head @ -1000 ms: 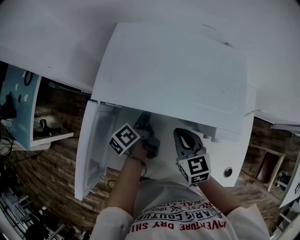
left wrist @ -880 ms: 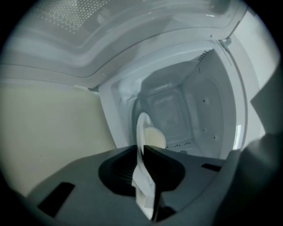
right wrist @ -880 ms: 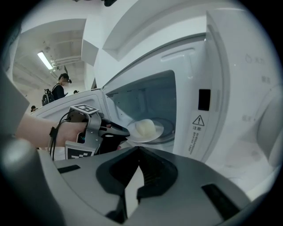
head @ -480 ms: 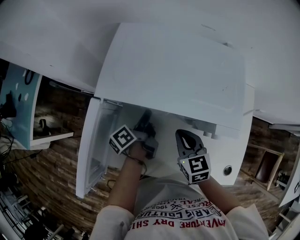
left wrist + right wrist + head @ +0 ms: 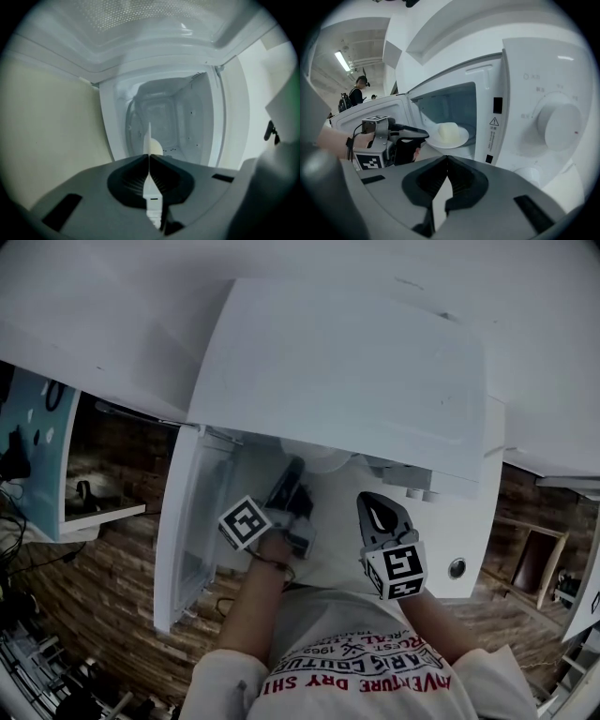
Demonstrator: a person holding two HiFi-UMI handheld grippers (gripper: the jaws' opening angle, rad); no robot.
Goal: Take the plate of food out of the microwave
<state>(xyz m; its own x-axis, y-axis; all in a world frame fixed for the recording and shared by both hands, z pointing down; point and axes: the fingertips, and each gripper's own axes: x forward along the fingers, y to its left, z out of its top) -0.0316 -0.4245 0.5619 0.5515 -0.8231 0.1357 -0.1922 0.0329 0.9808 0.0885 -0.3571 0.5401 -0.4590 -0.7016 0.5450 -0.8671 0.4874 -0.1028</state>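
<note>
Between the jaws of the left gripper [image 5: 149, 156] stands the thin rim of the white plate [image 5: 461, 139], seen edge-on. These jaws have just been closing and now pinch that rim. Just beyond the tips, a pale lump of food [image 5: 449, 132] sits on the plate. Straight ahead of this gripper lies the inside of the microwave [image 5: 520, 117], and the plate is at its mouth. To this gripper's left the door [image 5: 187, 531] hangs wide open. The right gripper [image 5: 447, 158] has its jaw tips together with nothing between them. It is held apart from the plate, which lies ahead of it. The left gripper is ahead to its left and the round dial [image 5: 558, 123] ahead to its right.
</note>
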